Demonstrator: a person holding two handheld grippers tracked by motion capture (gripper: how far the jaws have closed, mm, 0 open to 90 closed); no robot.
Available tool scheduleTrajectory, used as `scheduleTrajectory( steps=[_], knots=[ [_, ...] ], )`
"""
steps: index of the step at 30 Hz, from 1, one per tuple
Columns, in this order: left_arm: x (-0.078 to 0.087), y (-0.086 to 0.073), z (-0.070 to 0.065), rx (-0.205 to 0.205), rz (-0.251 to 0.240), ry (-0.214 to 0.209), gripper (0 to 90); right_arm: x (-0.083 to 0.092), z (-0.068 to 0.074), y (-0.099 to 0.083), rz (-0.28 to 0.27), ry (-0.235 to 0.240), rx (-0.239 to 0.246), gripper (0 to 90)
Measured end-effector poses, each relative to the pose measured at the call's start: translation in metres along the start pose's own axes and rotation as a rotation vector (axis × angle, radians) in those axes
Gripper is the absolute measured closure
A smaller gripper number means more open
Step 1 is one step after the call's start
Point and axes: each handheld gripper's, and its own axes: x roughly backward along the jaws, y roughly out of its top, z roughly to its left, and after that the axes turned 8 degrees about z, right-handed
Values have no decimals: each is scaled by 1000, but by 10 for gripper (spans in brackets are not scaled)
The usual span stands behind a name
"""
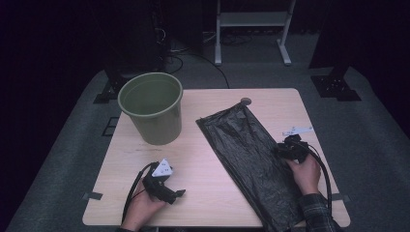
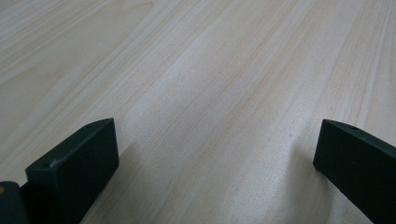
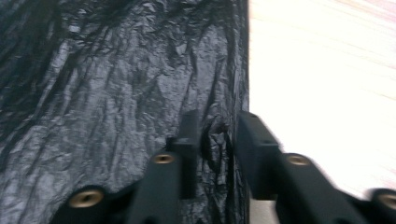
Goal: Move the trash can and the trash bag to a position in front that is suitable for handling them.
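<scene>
In the high view, a black bin bag [image 1: 246, 154] lies flat and slantwise across the right half of the tabletop [image 1: 203, 164], its near end overhanging the near edge. The right gripper [image 1: 286, 151] sits at the bag's right-hand edge. A green bucket [image 1: 152, 107] stands near the far left corner. The left gripper [image 1: 169, 192] rests by the near edge, well apart from the bag.

The left gripper view shows its jaws wide open over bare wood, holding nothing.

In the right gripper view, the jaws are narrowly parted around a puckered fold at the bag's edge; whether they pinch it I cannot tell. The step looks like grasping the bag's edge. Next calls for a firm pinch, then lifting toward the bucket.
</scene>
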Motion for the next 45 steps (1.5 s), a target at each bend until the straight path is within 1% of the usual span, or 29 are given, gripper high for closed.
scheduleTrajectory(
  steps=[1, 2, 3, 6, 8, 14, 16, 17, 19, 21, 22, 23, 26, 27, 28, 29, 30, 32, 33, 34, 35, 36, 37, 38, 39, 40, 42, 43, 45],
  knots=[
    [0, 0, 0, 0, 0, 0, 0, 0, 0, 0, 2, -6, -3, 798],
    [0, 0, 0, 0, 0, 0, 0, 0, 0, 0, 2, -6, -3, 798],
    [0, 0, 0, 0, 0, 0, 0, 0, -1, -1, 0, 17, -14, 900],
    [0, 0, 0, -1, 0, 0, 0, 0, -5, -3, -11, 32, -28, 900],
    [0, 0, 0, -1, 0, 0, 0, 1, -7, -4, -10, 11, -44, 900],
    [0, 0, 0, -1, 0, 0, 0, 8, -23, -13, -11, -34, -103, 900],
    [0, 0, 0, -1, 0, 0, 0, 10, -25, -15, -5, -45, -103, 900],
    [0, 0, 0, -1, 0, 0, 0, 12, -24, -16, -13, -48, -95, 900],
    [0, 0, 0, -1, 0, 0, 0, 17, -20, -17, -51, -40, -79, 833],
    [0, 0, 0, -1, 0, 0, 0, 21, -14, -16, -64, -17, -51, 784],
    [0, 0, 0, -1, 0, 0, 0, 24, -8, -16, -71, -3, -29, 742],
    [0, 0, 0, -1, 0, 0, 0, 25, -4, -16, -81, 21, -16, 684],
    [0, 0, 0, -1, 0, 0, 0, 29, 9, -19, -104, 83, 1, 579],
    [0, 0, 0, -1, 0, 0, 0, 30, 13, -20, -108, 99, 8, 544],
    [0, 0, 0, -1, 0, 1, 0, 30, 16, -21, -110, 106, 12, 527],
    [0, 0, 0, 3, 0, 4, 0, 32, 20, -23, -112, 121, 16, 481],
    [0, 0, -1, 8, 0, 7, 0, 32, 23, -24, -115, 122, 15, 415],
    [0, 0, -1, 10, 0, 8, 0, 31, 29, -28, -108, 133, 20, 336],
    [0, 1, -1, 14, 0, 9, 0, 30, 33, -30, -101, 129, 27, 259],
    [0, 1, -1, 14, 0, 9, 0, 30, 33, -30, -101, 129, 27, 259],
    [0, 1, -2, 15, -1, 10, 0, 26, 41, -34, -93, 101, 57, 145],
    [0, 1, -2, 15, -1, 10, 0, 23, 45, -35, -83, 74, 73, 98],
    [-1, 1, -2, 21, 0, 15, 0, 21, 47, -36, -68, 68, 83, 99],
    [-1, 1, -3, 25, 0, 19, 0, 19, 48, -36, -53, 80, 90, 98],
    [-1, 1, -3, 25, 0, 19, 0, 19, 48, -36, -53, 80, 90, 98],
    [-1, 2, -3, 34, 3, 22, 0, 16, 49, -38, -52, 99, 100, 98],
    [1, 2, -2, 53, 1, 13, 0, 14, 49, -38, -55, 125, 90, 98],
    [2, 2, -1, 64, -12, 8, 0, 13, 49, -39, -57, 125, 90, 98],
    [5, 2, -1, 68, -27, 17, 0, 12, 49, -40, -55, 121, 90, 98]
  ],
)
